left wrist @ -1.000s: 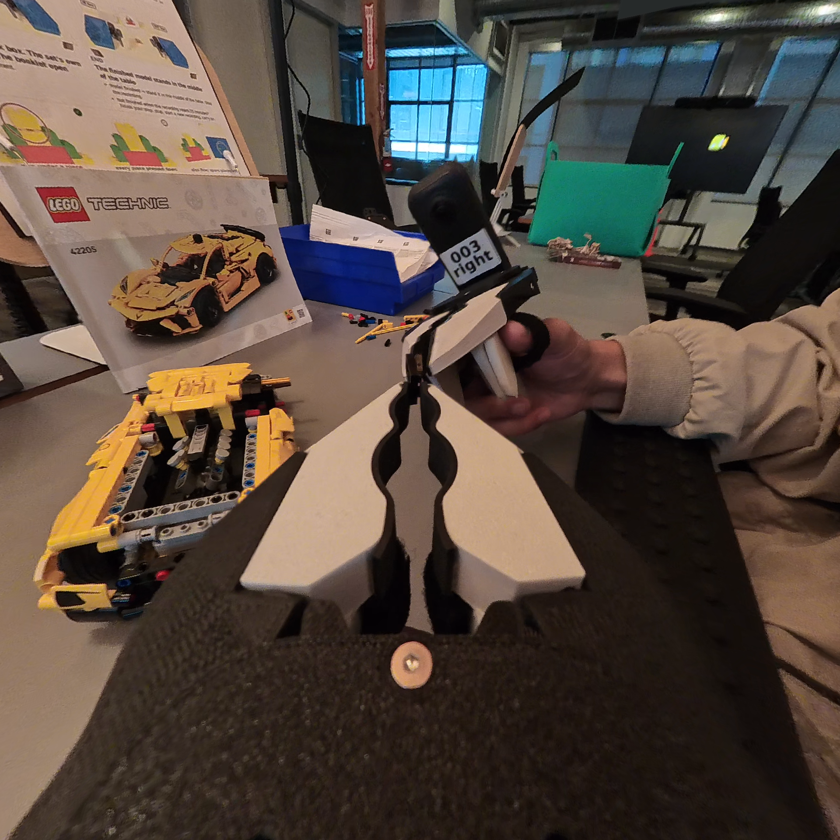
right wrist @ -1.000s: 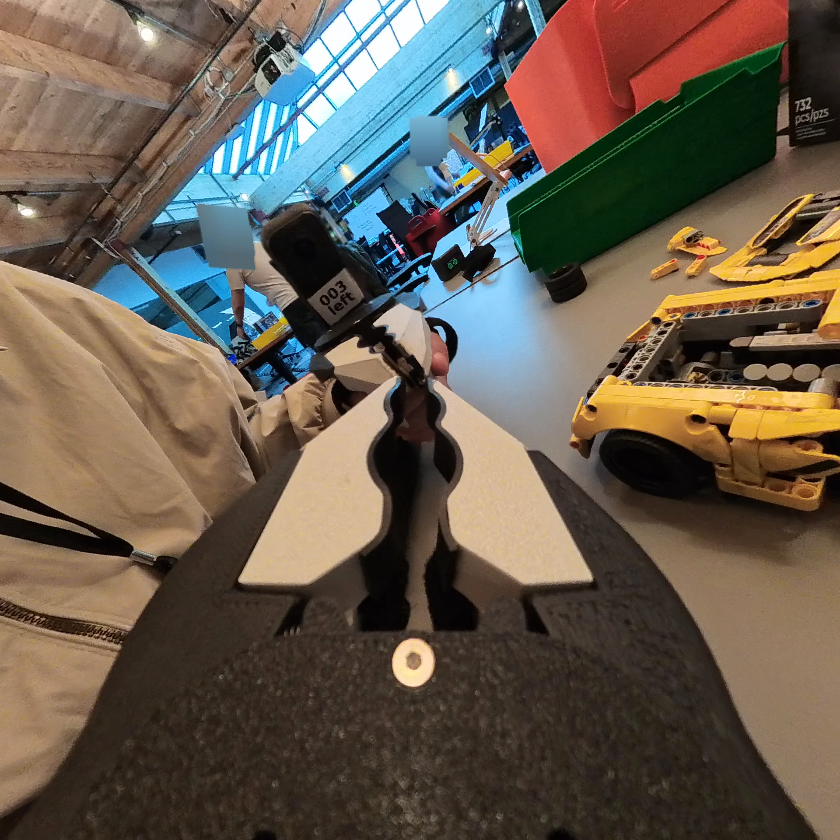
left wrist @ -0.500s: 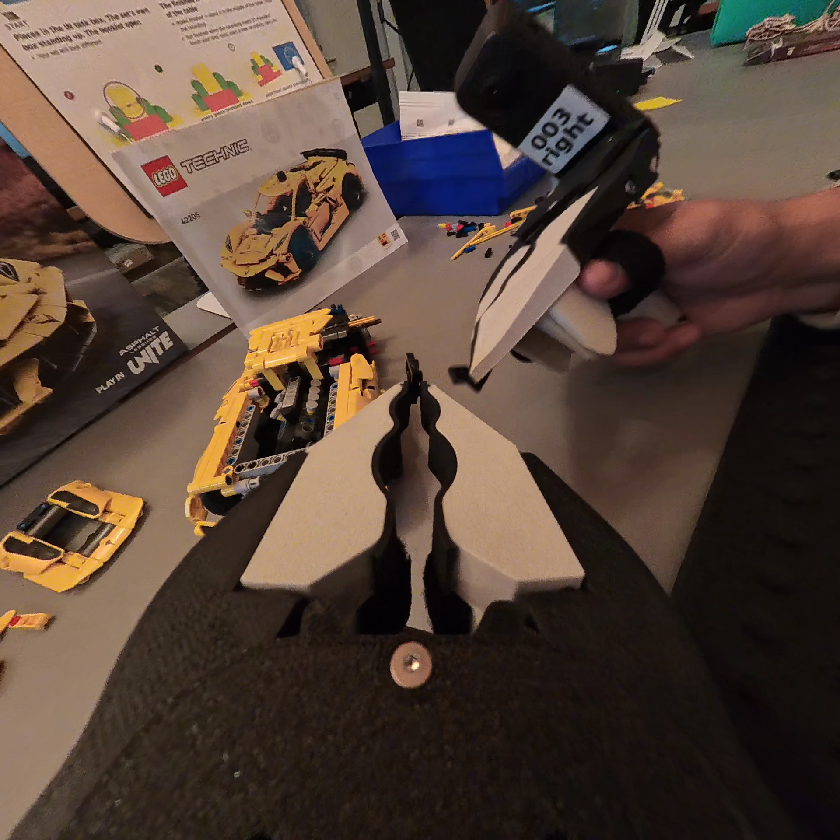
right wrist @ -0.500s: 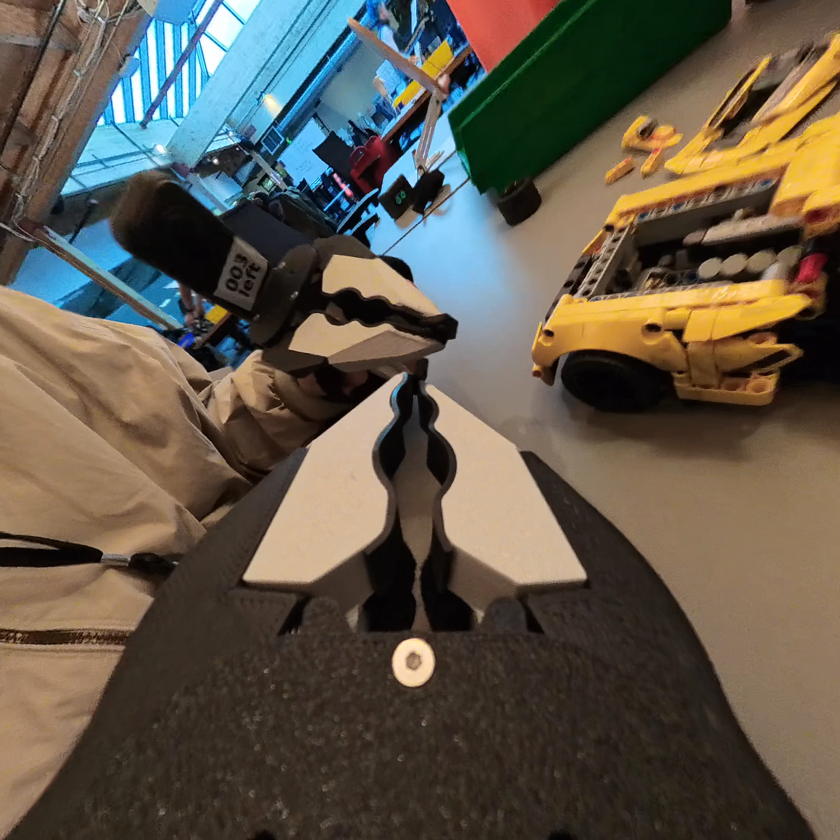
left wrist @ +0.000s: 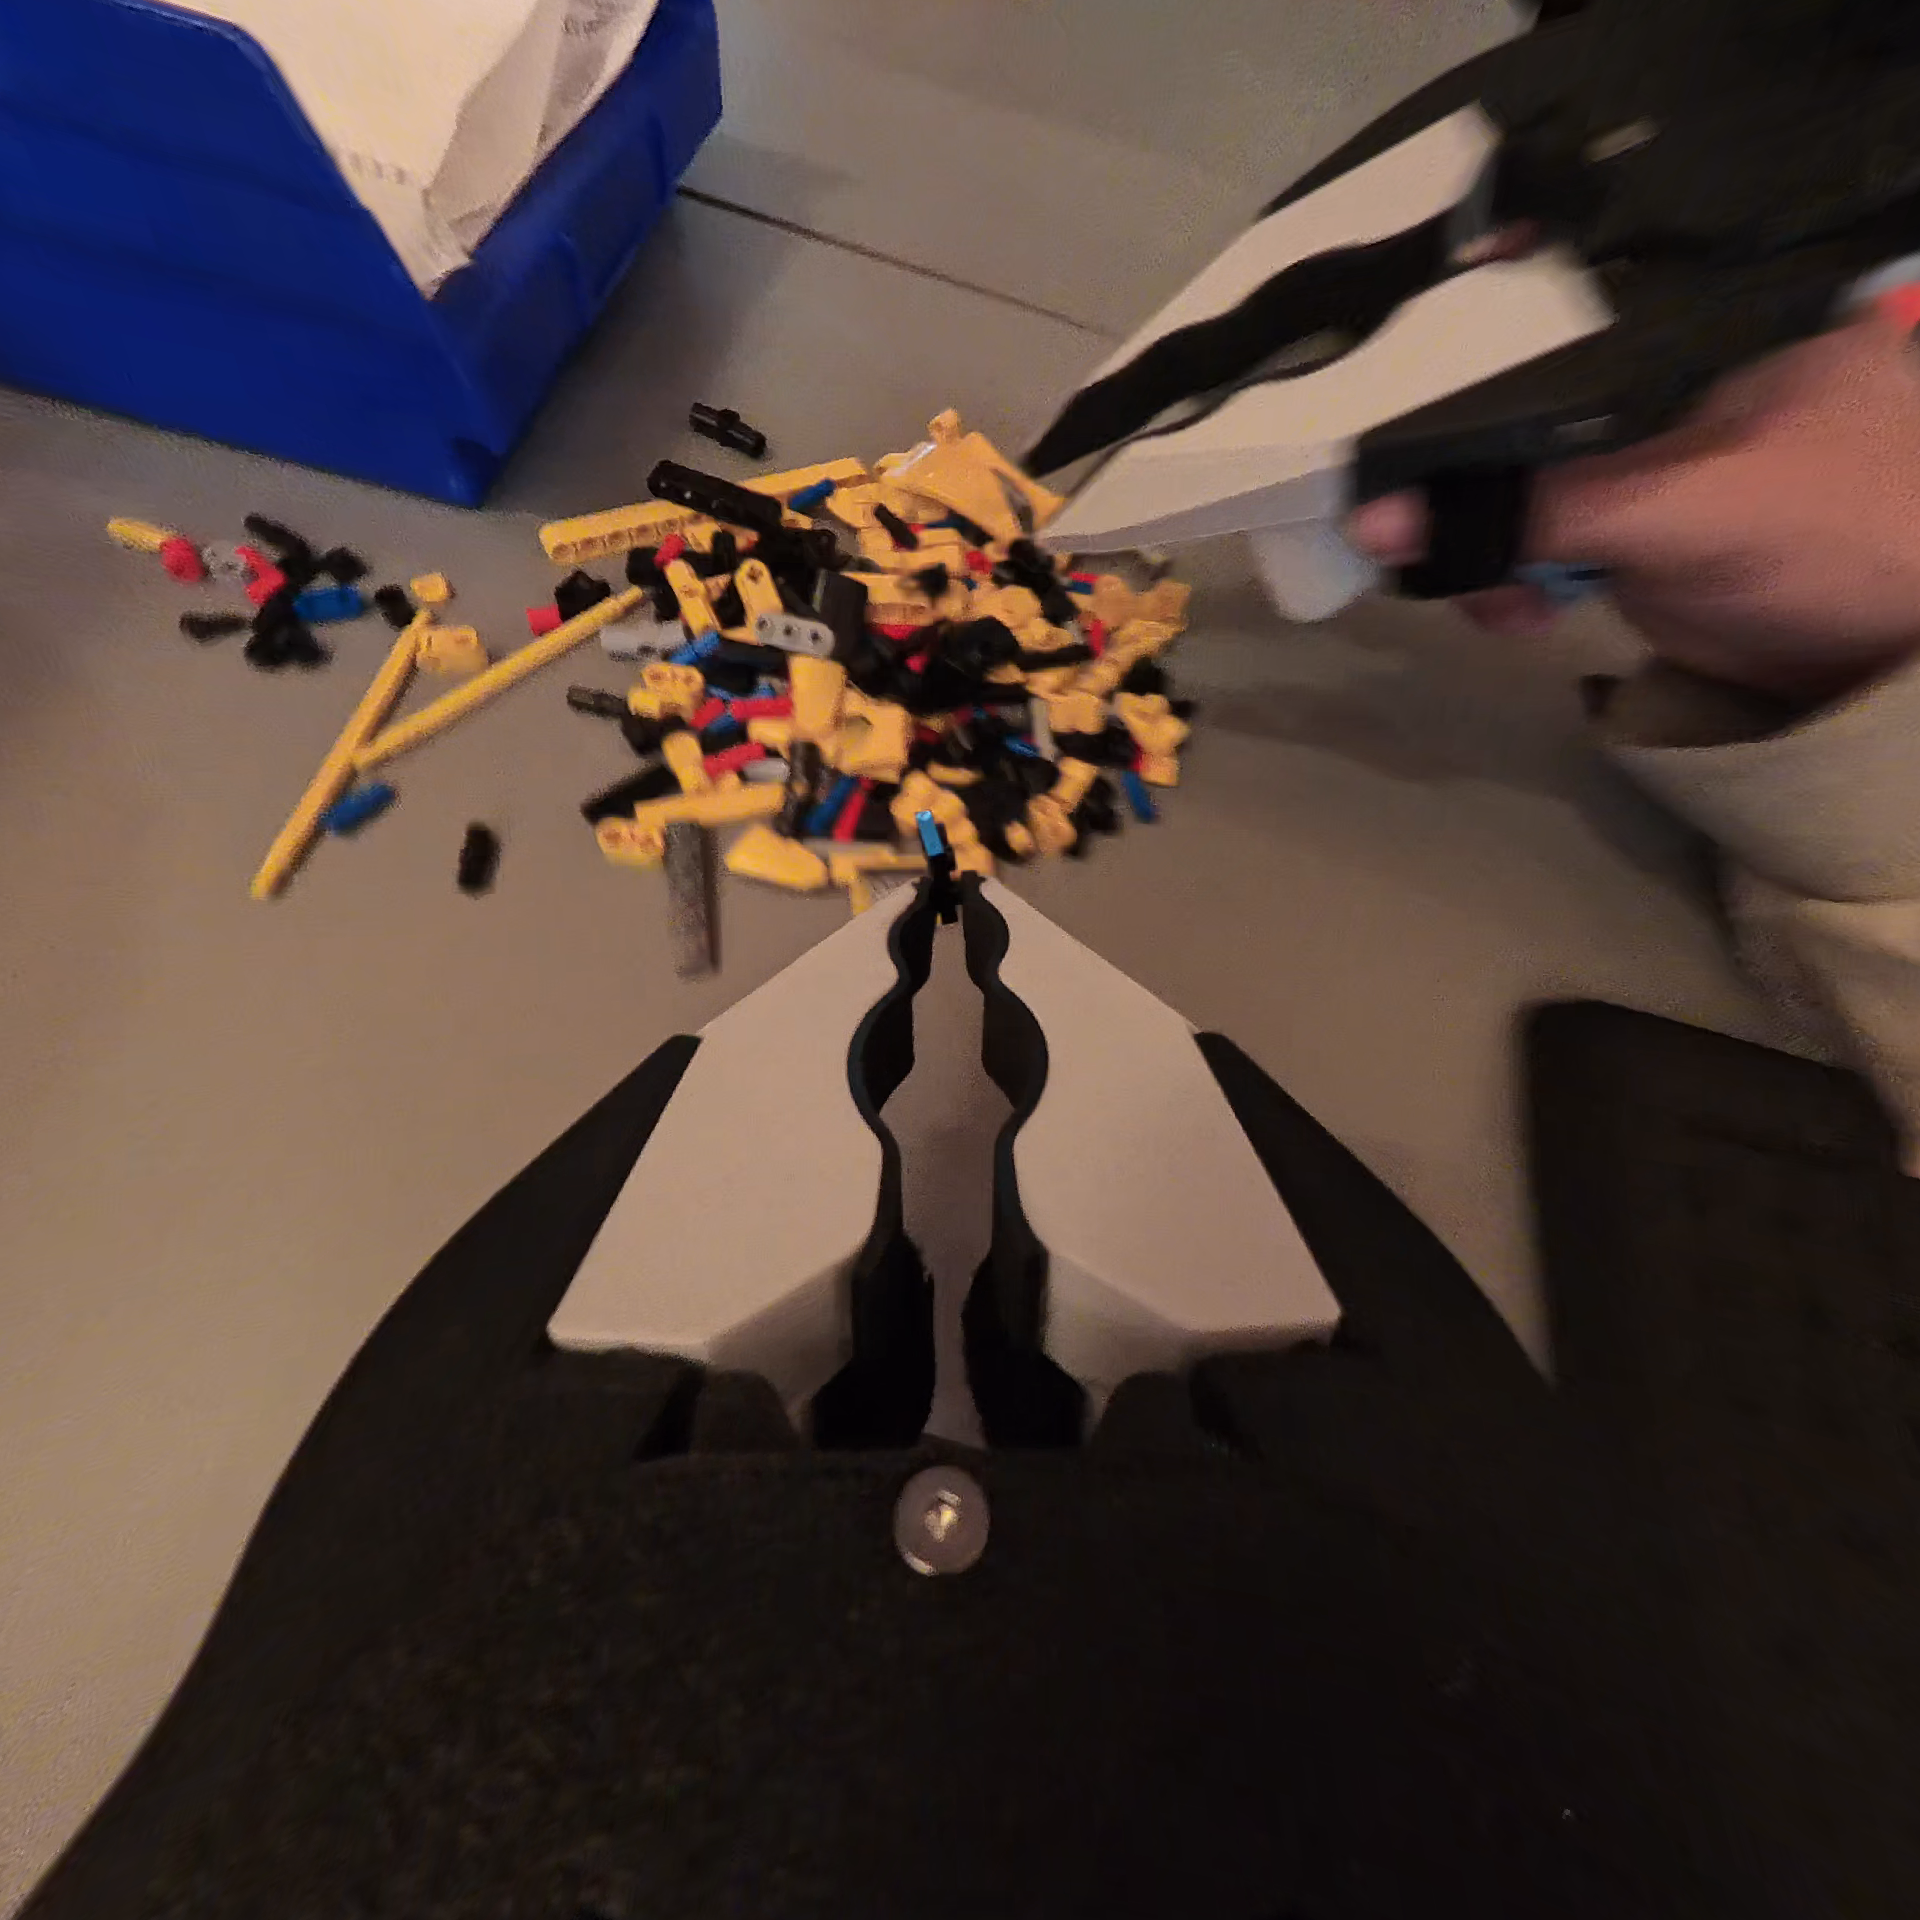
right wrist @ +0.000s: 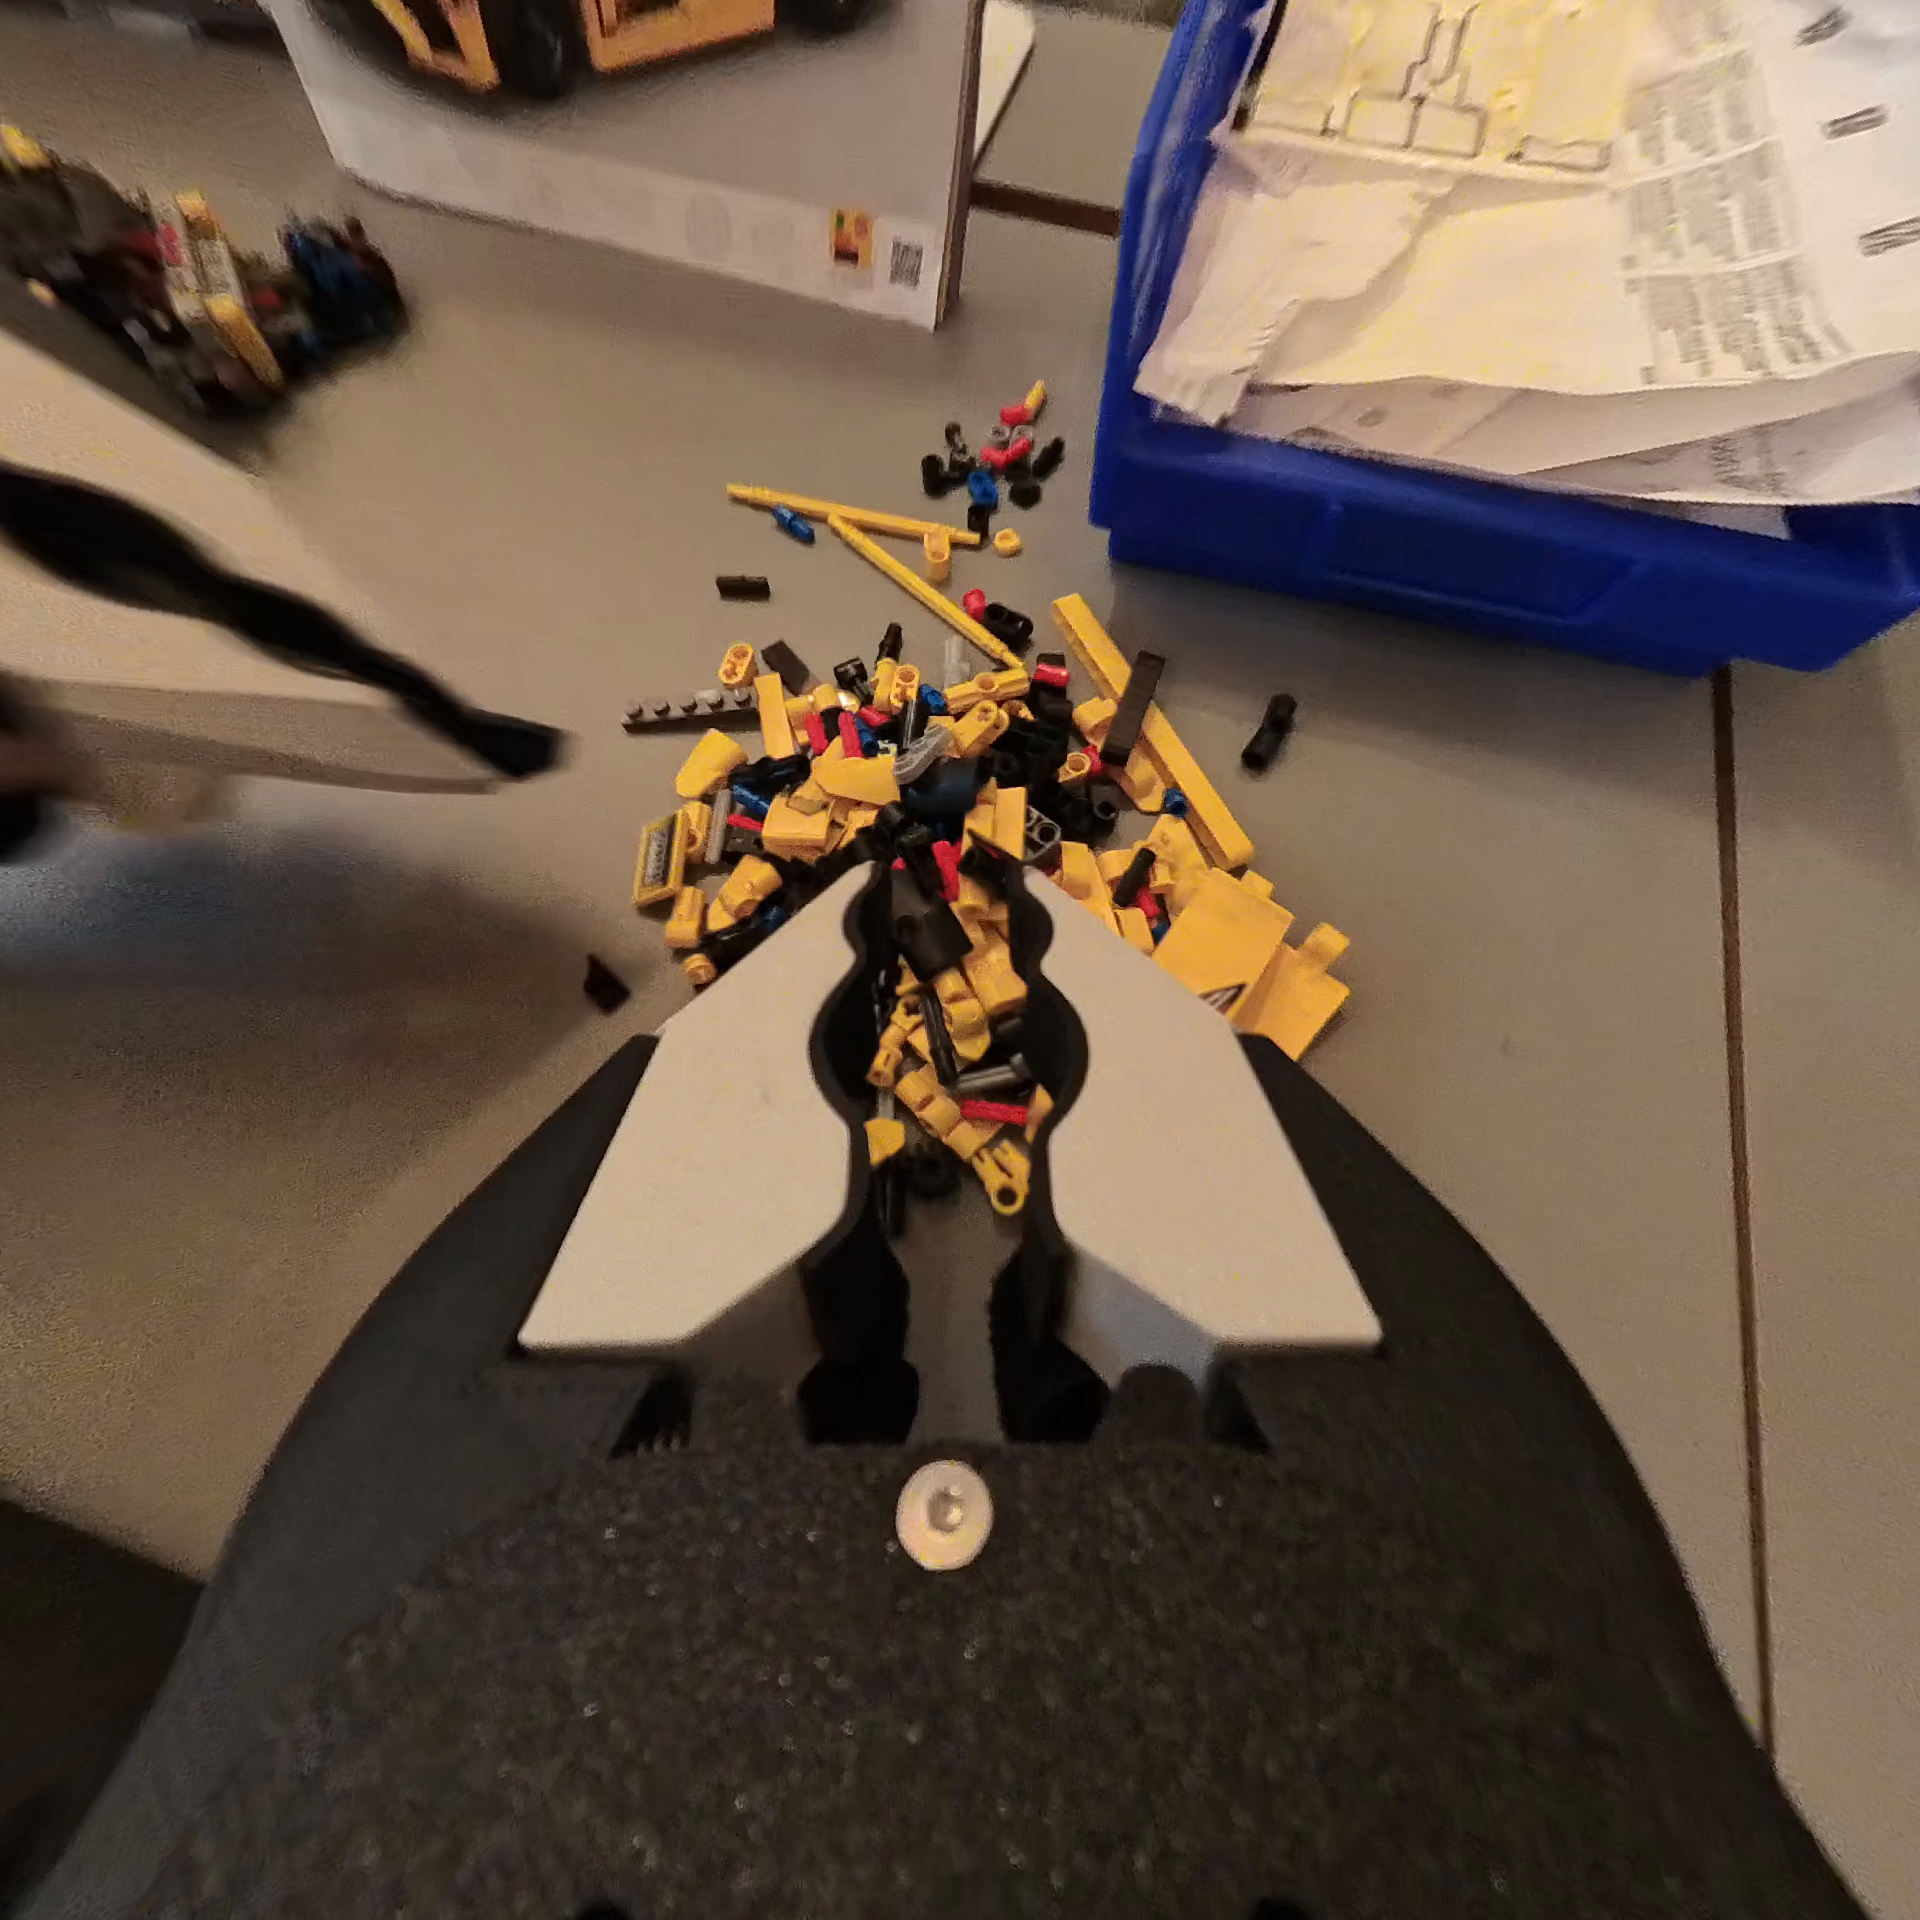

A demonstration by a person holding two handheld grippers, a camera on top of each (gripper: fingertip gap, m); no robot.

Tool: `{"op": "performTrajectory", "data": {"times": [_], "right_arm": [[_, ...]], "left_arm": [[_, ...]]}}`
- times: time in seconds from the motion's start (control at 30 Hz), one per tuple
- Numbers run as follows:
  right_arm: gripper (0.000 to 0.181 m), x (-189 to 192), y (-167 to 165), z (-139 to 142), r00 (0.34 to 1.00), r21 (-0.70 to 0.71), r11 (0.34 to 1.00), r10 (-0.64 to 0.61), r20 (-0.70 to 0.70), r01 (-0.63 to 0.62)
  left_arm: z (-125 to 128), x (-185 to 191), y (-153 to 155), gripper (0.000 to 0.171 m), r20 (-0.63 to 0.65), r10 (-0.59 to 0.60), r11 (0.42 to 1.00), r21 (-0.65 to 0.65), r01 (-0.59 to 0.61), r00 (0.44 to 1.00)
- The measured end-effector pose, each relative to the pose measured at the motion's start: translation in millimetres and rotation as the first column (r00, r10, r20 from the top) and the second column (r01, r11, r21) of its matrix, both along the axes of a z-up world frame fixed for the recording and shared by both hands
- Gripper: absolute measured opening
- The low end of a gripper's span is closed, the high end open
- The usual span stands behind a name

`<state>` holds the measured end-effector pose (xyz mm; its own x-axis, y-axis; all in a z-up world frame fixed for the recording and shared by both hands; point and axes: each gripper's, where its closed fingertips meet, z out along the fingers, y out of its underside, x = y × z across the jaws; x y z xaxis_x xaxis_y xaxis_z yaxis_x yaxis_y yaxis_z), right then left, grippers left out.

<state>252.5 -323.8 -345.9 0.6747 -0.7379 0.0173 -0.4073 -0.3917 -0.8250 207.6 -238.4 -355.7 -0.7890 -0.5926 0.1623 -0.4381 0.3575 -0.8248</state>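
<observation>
The left gripper [left wrist: 943, 896] had its fingers [left wrist: 764, 1174] clenched on a small blue-tipped pin [left wrist: 936, 840], which stuck out past the fingertips at the near edge of a pile of loose building pieces [left wrist: 883, 665] on the grey surface [left wrist: 260, 1091]. The pile, mostly yellow with black, red and blue bits, lay just ahead of those fingers. Long yellow rods [left wrist: 416, 717] and a smaller scatter of black and red pieces [left wrist: 260, 592] lay ahead and to the left of them, and a blue bin [left wrist: 312, 291] holding white paper stood farther off on the same side.

The right gripper [right wrist: 948, 883] hung over the same pile [right wrist: 935, 790] with its fingers [right wrist: 1174, 1132] released and parted; pieces showed through the gap between them, and nothing was gripped. Ahead and to the right of these fingers stood the blue bin [right wrist: 1455, 540] with its printed sheets [right wrist: 1558, 229]. A booklet [right wrist: 675, 135] stood propped far ahead, left of the bin. To the left, blurred, the other gripper's fingers [right wrist: 260, 665] reached toward the pile.

In the left wrist view the right gripper [left wrist: 1049, 488], held in a hand [left wrist: 1662, 540], pointed at the pile's far right edge.
</observation>
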Motion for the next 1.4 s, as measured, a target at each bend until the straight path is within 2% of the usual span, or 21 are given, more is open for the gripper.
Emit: {"op": "performTrajectory", "data": {"times": [0.07, 0.1, 0.17, 0.2, 0.27, 0.37, 0.47, 0.5, 0.57, 0.63, 0.7, 0.77, 0.87, 0.93, 0.97, 1.03, 1.1, 1.13, 1.23, 1.3, 1.4], "right_arm": [[0.018, -8, -4, 9, 1.000, 0.105, 0.994, 0.004, -0.004, -0.003], [0.018, -14, -3, 11, 1.000, 0.163, 0.987, 0.014, -0.019, -0.010], [0.017, -27, 0, 11, 0.998, 0.241, 0.970, 0.034, -0.046, -0.022], [0.015, -32, 1, 10, 0.998, 0.263, 0.965, 0.031, -0.058, -0.015], [0.014, -46, 11, 11, 0.995, 0.306, 0.951, 0.070, -0.075, -0.044], [0.016, -61, 32, 20, 0.988, 0.312, 0.942, 0.144, -0.053, -0.121], [0.029, -81, 72, 29, 0.956, 0.262, 0.924, 0.294, -0.015, -0.280], [0.037, -89, 90, 30, 0.934, 0.230, 0.908, 0.357, 0.006, -0.349], [0.039, -100, 126, 32, 0.887, 0.142, 0.877, 0.461, 0.023, -0.459], [0.045, -106, 168, 32, 0.833, 0.102, 0.830, 0.552, -0.017, -0.548], [0.052, -108, 215, 29, 0.757, 0.079, 0.764, 0.645, -0.099, -0.641], [0.053, -101, 262, 29, 0.727, 0.094, 0.739, 0.673, -0.134, -0.667], [0.054, -92, 325, 29, 0.693, 0.120, 0.699, 0.715, -0.090, -0.705], [0.055, -87, 352, 30, 0.700, 0.159, 0.697, 0.713, -0.045, -0.699], [0.057, -81, 360, 29, 0.727, 0.167, 0.719, 0.686, -0.018, -0.674], [0.058, -71, 364, 28, 0.786, 0.213, 0.765, 0.618, 0.022, -0.607], [0.054, -74, 357, 25, 0.819, 0.292, 0.779, 0.573, 0.026, -0.555], [0.053, -78, 352, 24, 0.823, 0.309, 0.779, 0.568, 0.023, -0.546], [0.037, -99, 339, 23, 0.779, 0.284, 0.737, 0.624, 0.062, -0.613], [0.037, -110, 334, 11, 0.749, 0.256, 0.719, 0.661, 0.036, -0.646], [0.039, -119, 337, 9, 0.714, 0.274, 0.687, 0.700, -0.002, -0.673]], "left_arm": [[-19, 26, -14, 0.009, 0.003, -0.025, 0.995, 0.093, 0.024, 1.000], [-22, 38, -17, 0.015, 0.007, -0.001, 0.995, 0.102, 0.000, 1.000], [-14, 45, -24, 0.024, 0.014, 0.003, 0.999, 0.039, -0.003, 1.000], [-8, 46, -22, 0.035, 0.015, 0.010, 1.000, 0.027, -0.011, 1.000], [17, 40, -5, 0.041, 0.053, 0.036, 0.999, -0.006, -0.035, 0.998], [72, 16, 60, 0.041, 0.153, 0.134, 0.989, -0.080, -0.123, 0.979], [110, -21, 168, 0.041, 0.241, 0.328, 0.944, -0.107, -0.311, 0.913], [113, -38, 206, 0.040, 0.244, 0.395, 0.919, -0.110, -0.379, 0.886], [102, -75, 266, 0.033, 0.174, 0.472, 0.882, -0.091, -0.463, 0.865], [81, -103, 309, 0.034, 0.112, 0.545, 0.838, -0.071, -0.540, 0.831], [69, -116, 335, 0.034, 0.113, 0.618, 0.786, -0.106, -0.609, 0.778], [61, -118, 353, 0.034, 0.126, 0.675, 0.738, -0.147, -0.659, 0.727], [48, -109, 374, 0.035, 0.118, 0.736, 0.677, -0.173, -0.716, 0.667], [42, -99, 382, 0.038, 0.102, 0.749, 0.662, -0.183, -0.727, 0.655], [39, -94, 386, 0.040, 0.089, 0.752, 0.657, -0.187, -0.731, 0.653], [40, -90, 387, 0.048, 0.063, 0.751, 0.649, -0.256, -0.716, 0.658], [47, -93, 386, 0.048, 0.054, 0.748, 0.635, -0.351, -0.689, 0.662], [50, -98, 384, 0.048, 0.063, 0.737, 0.645, -0.360, -0.674, 0.673], [49, -108, 390, 0.047, 0.132, 0.750, 0.651, -0.324, -0.687, 0.648], [38, -109, 390, 0.047, 0.107, 0.751, 0.651, -0.289, -0.702, 0.652], [30, -108, 387, 0.047, 0.084, 0.739, 0.665, -0.247, -0.705, 0.668]]}}
